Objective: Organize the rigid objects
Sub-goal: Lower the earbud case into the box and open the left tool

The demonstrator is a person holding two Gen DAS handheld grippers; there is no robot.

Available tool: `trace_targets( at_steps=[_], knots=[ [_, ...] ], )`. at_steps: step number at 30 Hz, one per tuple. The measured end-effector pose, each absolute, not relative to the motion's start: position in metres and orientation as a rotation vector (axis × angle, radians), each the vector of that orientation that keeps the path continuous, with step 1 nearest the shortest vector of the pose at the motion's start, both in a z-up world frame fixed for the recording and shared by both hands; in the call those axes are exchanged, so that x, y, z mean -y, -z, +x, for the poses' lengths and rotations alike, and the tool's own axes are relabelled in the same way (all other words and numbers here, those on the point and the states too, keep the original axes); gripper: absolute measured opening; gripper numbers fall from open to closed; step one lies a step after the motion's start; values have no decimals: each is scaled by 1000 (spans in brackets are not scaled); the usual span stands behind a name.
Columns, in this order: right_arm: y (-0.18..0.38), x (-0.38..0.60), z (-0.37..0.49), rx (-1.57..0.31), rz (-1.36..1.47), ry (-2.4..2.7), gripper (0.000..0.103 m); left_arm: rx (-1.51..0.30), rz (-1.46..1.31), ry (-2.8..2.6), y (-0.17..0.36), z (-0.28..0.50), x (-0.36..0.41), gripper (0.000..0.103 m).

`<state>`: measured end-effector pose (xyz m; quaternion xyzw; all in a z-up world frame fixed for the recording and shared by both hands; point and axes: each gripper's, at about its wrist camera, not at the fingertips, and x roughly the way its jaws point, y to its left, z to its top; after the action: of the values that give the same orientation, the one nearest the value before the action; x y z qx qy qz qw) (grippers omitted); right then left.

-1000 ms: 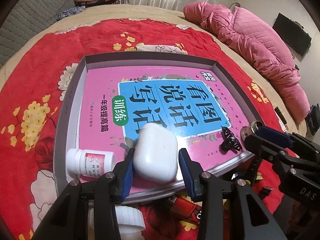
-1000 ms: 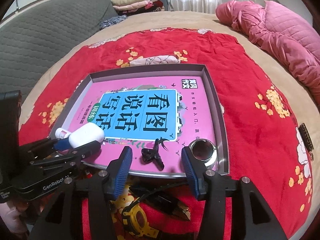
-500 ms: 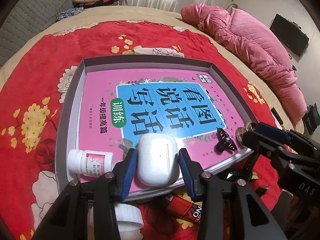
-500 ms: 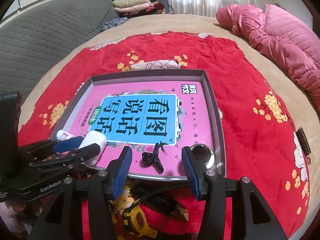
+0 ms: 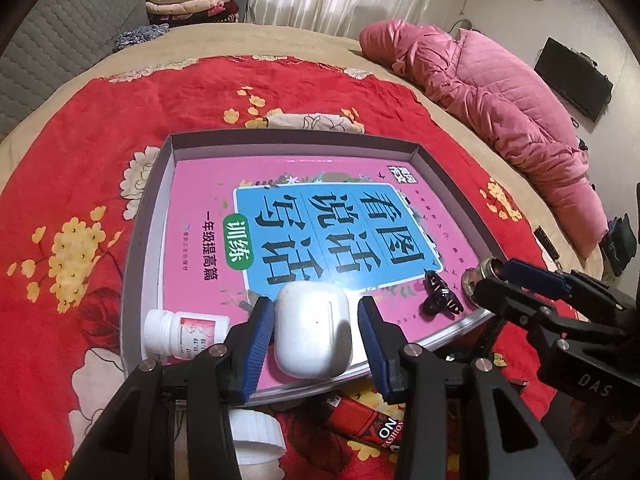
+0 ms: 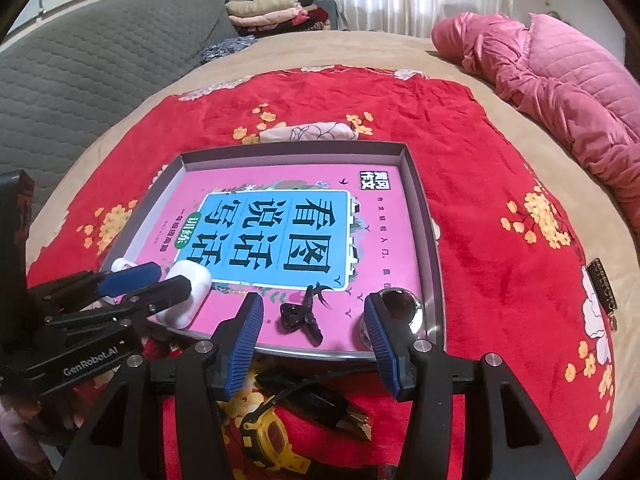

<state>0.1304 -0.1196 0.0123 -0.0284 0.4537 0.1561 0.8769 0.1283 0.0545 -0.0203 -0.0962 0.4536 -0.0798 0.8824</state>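
A grey tray [image 5: 156,184] lies on the red blanket with a pink book [image 5: 320,216] inside. A white earbud case [image 5: 313,330] rests on the book at the tray's near edge, between the open fingers of my left gripper [image 5: 312,344]; small gaps show on both sides. A white pill bottle [image 5: 182,334] lies to its left. A black hair clip [image 6: 302,314] and a shiny metal ring [image 6: 400,310] lie at the near right. My right gripper [image 6: 314,344] is open and empty, just short of the clip. The case also shows in the right wrist view [image 6: 186,294].
Outside the tray's near edge lie a white tape roll [image 5: 256,436], a red tube [image 5: 364,426], a yellow watch [image 6: 272,436] and black pliers [image 6: 320,400]. A pink quilted jacket [image 5: 500,112] lies at the far right. A grey sofa [image 6: 80,72] stands to the left.
The white earbud case has come down onto the book and my left gripper's fingers have parted from it. Both grippers have drawn back slightly toward the tray's near edge.
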Motion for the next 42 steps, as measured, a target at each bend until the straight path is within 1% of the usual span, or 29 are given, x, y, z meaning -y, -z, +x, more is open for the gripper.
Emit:
trace_targets(
  at_steps=[2, 4, 11, 18, 19, 20, 21, 22, 42],
  knots=[
    [-13, 120, 130, -942, -60, -326, 54, -934, -204, 166, 18, 127, -56, 48],
    [-14, 119, 130, -938, -63, -325, 54, -916, -200, 161, 15, 126, -57, 49],
    [-17, 121, 129, -924, -67, -320, 55, -868, -207, 147, 3, 122, -63, 49],
    [-18, 121, 126, -920, -73, -324, 56, -866, -180, 100, -1, 118, -66, 50],
    [-19, 121, 125, -919, -72, -327, 58, -864, -177, 99, -1, 117, -65, 50],
    [-19, 121, 124, -919, -72, -329, 68, -861, -174, 97, -3, 115, -65, 50],
    [-19, 121, 123, -916, -72, -334, 73, -858, -170, 95, -4, 113, -64, 50],
    [-20, 121, 122, -910, -73, -337, 74, -858, -164, 93, -5, 112, -63, 50],
    [-39, 132, 106, -872, -20, -369, 75, -870, -114, 49, -17, 80, -55, 51]
  ],
)
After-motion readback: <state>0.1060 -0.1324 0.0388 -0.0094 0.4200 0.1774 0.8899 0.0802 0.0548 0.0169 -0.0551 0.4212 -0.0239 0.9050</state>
